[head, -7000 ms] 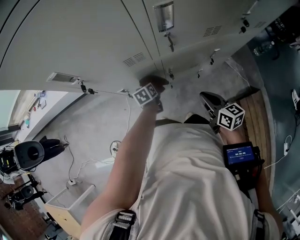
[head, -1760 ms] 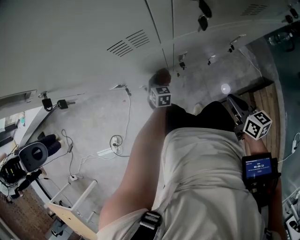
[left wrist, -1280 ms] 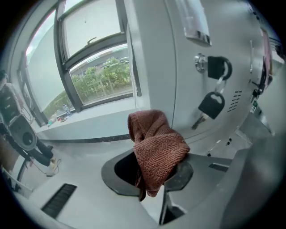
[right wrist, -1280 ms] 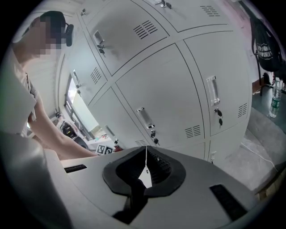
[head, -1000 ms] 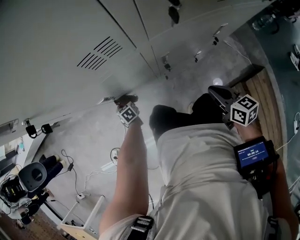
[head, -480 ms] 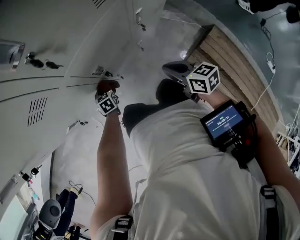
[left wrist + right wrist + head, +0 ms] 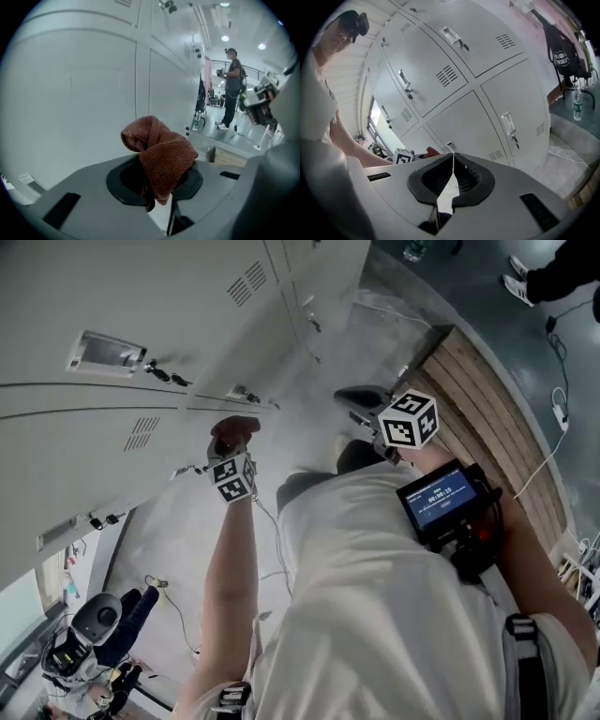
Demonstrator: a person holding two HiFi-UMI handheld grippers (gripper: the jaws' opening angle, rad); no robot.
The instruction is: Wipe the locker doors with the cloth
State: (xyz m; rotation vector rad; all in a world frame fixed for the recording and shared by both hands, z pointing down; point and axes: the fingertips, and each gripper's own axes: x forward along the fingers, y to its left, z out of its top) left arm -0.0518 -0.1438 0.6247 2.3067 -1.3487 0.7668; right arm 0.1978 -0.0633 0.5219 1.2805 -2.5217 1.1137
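A rust-red cloth [image 7: 159, 147] is bunched between the jaws of my left gripper [image 7: 157, 180], which is shut on it. In the head view the cloth [image 7: 234, 428] sits against a grey locker door [image 7: 112, 442], just below the seam between two doors, with the left gripper [image 7: 233, 444] behind it. My right gripper [image 7: 360, 398] is held away from the lockers, over the floor. Its jaws [image 7: 452, 158] are shut with nothing between them. The right gripper view also catches the cloth [image 7: 432, 151] and the rows of locker doors [image 7: 487, 70].
Handles and small padlocks [image 7: 159, 374] stick out from the doors. A wooden platform [image 7: 487, 399] runs along the floor at right. A person [image 7: 232, 89] stands far off, with a water bottle [image 7: 195, 123] on the floor. Cables and equipment [image 7: 94, 629] lie at lower left.
The left gripper has carried the cloth across the locker doors, from a lower door near the floor to the seam under a handle. The right gripper has stayed shut and off the lockers.
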